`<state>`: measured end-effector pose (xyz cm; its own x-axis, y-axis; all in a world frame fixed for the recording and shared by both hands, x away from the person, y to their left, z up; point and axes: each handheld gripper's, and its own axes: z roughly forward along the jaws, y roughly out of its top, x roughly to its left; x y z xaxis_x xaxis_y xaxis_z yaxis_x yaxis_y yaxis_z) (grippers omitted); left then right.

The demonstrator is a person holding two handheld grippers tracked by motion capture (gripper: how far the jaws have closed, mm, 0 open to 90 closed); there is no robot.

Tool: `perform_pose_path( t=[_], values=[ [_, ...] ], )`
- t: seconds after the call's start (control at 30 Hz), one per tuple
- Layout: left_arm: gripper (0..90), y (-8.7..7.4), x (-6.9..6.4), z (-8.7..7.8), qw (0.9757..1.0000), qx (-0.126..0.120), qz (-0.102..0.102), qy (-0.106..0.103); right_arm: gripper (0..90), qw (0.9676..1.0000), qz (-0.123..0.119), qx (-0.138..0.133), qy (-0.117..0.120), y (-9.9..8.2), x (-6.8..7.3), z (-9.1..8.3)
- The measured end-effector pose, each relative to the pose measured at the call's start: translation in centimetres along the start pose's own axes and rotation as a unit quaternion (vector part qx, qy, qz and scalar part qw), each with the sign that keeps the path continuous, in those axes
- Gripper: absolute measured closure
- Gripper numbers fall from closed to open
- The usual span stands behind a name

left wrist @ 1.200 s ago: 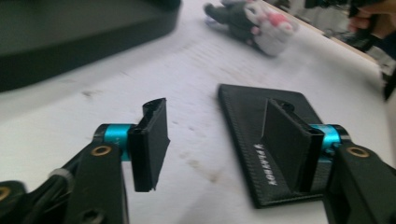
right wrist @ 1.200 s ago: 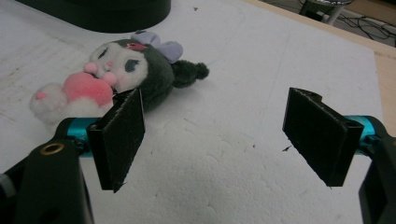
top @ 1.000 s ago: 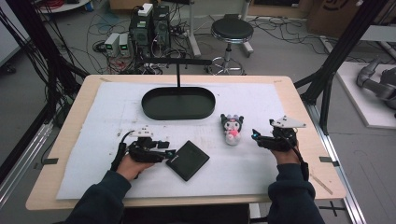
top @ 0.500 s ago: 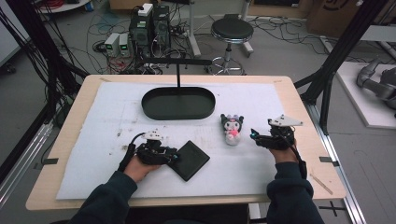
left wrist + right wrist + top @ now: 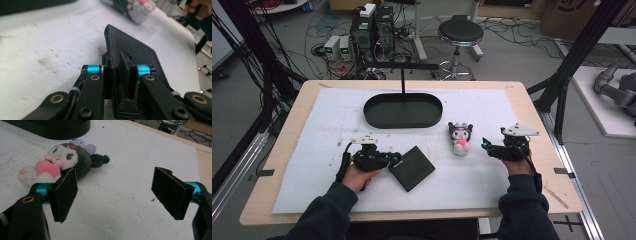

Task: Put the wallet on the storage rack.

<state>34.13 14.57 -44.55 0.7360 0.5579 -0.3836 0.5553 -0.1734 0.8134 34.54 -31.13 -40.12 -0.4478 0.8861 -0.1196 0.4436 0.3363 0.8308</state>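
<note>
The left hand reaches in from about seven o'clock on the counter, forearm low and angled toward the middle, and carries the left tool level with its tips pointing to three o'clock. Its jaws have just been closing and now pinch the near edge of the black wallet, a flat square of pebbled leather with pale stitching along its rim; the left gripper view shows that edge lifted between the pads while the rest lies on the white foam sheet. The right hand comes in from five o'clock and holds the right tool low, aimed toward nine o'clock, jaws spread wide with nothing between them. Just beyond its tips lies a soft plush doll, dark-hooded with a pink heart. At twelve o'clock sits a smooth black oval tray.
</note>
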Motion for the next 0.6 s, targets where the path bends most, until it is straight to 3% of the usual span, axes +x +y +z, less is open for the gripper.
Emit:
perform_pose_path(
  t=[0.17, 0.27, 0.47, 0.57, 0.6],
  values=[
    [83.1, 0.7, 0.9, -1.6, 0.9993, -0.032, -0.003, 0.019, 21.3, 1.0, 0.001, 0.002, -0.004, -0.3, -0.3, -0.2],
    [83.7, 1.5, 1.5, -3.3, 0.9978, -0.05, 0.006, 0.044, 21.3, 1.0, 0.001, 0.001, -0.006, -0.3, -0.4, -0.3],
    [86.8, 2.4, 3.0, -7.6, 0.9899, -0.101, 0.005, 0.1, 21.3, 1.0, 0.003, 0.002, -0.006, -0.4, -0.4, -0.2],
    [89.9, 2.3, 3.5, -8.4, 0.9886, -0.108, 0.001, 0.105, 21.3, 1.0, 0.001, 0.003, -0.005, -0.3, -0.4, -0.1],
    [89.9, 2.0, 3.5, -8.3, 0.9893, -0.108, -0.005, 0.098, 21.3, 1.0, 0.0, 0.004, -0.006, -0.3, -0.3, -0.1]
  ],
)
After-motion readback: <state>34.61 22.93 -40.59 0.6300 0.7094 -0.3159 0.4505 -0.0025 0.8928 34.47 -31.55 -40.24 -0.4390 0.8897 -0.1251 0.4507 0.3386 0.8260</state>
